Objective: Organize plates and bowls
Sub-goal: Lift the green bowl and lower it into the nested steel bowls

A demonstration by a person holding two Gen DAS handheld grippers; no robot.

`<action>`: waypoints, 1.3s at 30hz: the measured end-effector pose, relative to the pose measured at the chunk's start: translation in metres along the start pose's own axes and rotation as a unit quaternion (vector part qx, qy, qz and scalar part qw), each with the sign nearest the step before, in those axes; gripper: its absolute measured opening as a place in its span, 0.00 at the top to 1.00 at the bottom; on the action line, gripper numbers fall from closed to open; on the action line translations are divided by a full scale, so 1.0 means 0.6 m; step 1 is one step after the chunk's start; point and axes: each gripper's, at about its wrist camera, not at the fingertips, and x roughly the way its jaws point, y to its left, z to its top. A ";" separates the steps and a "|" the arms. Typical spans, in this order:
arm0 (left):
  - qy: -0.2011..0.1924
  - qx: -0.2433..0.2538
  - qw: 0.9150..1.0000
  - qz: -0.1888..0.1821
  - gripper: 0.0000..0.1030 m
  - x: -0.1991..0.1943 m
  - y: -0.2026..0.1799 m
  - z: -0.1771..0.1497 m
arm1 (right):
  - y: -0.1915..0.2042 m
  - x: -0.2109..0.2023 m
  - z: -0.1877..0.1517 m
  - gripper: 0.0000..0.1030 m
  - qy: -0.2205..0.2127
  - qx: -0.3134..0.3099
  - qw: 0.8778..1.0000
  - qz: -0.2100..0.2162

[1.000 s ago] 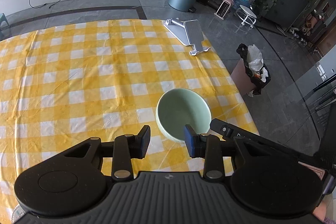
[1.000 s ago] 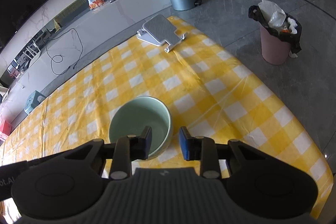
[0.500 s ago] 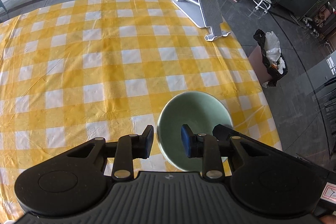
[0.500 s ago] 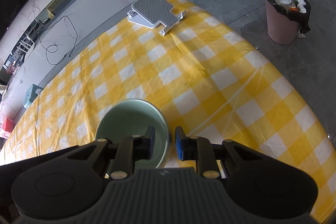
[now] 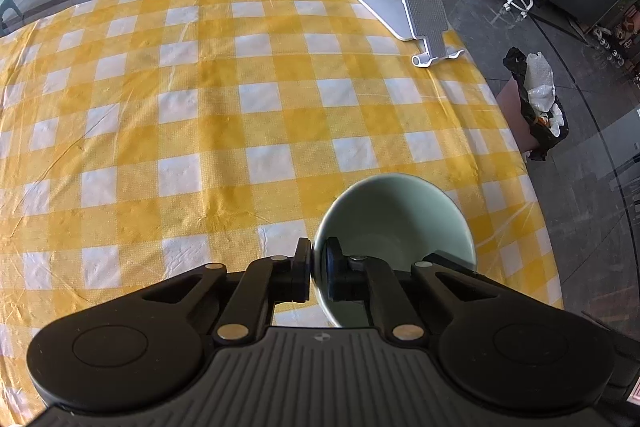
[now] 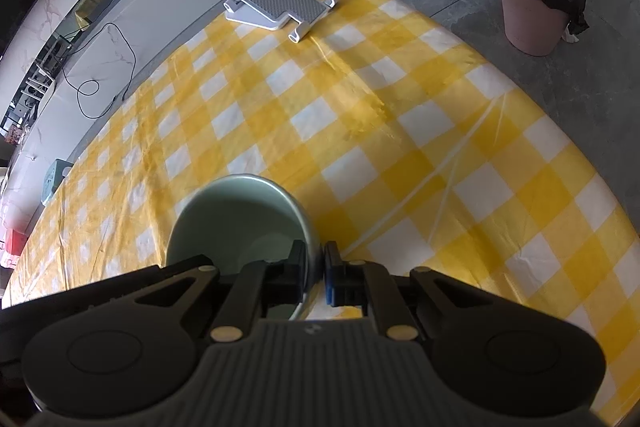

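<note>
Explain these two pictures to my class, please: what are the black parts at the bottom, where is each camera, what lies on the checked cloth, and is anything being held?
No robot arm is at work here. A person holds a two-finger gripper in each hand, and a wide-angle camera on each one looks forward along its fingers. The black parts at the bottom are those grippers.

One picture comes from the left gripper, the other from the right gripper.

On the yellow checked tablecloth stands a pale green bowl near the edge. A white and grey folding stand lies at the far corner.

Both grippers pinch the bowl's rim, on opposite sides, one finger inside and one outside. The right gripper's jaws are just closing on it. The bowl appears to sit on the cloth, not lifted.
</note>
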 end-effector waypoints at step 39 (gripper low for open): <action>-0.073 -0.033 0.997 0.002 0.93 -0.319 0.079 -0.229 | 0.087 -0.278 -0.236 0.94 -0.051 -0.096 0.989 0.098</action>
